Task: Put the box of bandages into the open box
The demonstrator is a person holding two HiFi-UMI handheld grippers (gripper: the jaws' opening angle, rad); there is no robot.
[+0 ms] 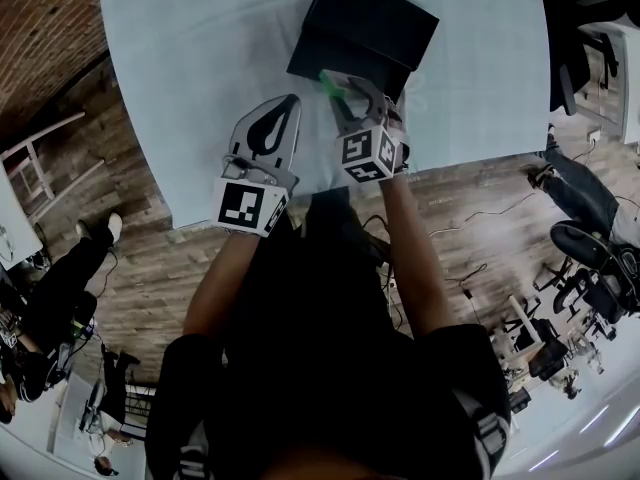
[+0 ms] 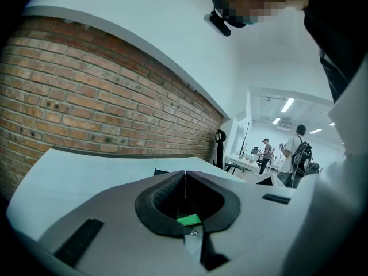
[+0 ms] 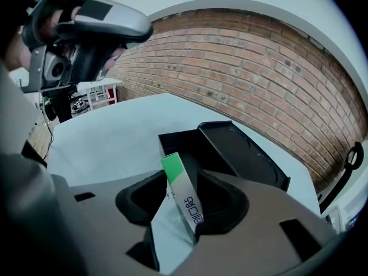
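Note:
The box of bandages (image 3: 183, 200), white with a green end, stands tilted between the jaws of my right gripper (image 3: 187, 174). It leans on the right jaw, and a dark gap shows on its left side, so the jaws are open around it. Its green end (image 1: 331, 83) is at the near rim of the open black box (image 1: 312, 60), whose lid lies flat behind it. In the right gripper view the open box (image 3: 172, 141) is just beyond the jaws. My left gripper (image 1: 290, 101) is shut and empty over the table, left of the right one; its jaws (image 2: 185, 172) meet.
The pale table (image 1: 190, 58) ends close to my body, with wooden floor below. A brick wall (image 3: 259, 68) runs behind the table. Seated people and chairs are on the floor at left (image 1: 60, 288) and right (image 1: 590, 218). Two people (image 2: 296, 148) stand far off.

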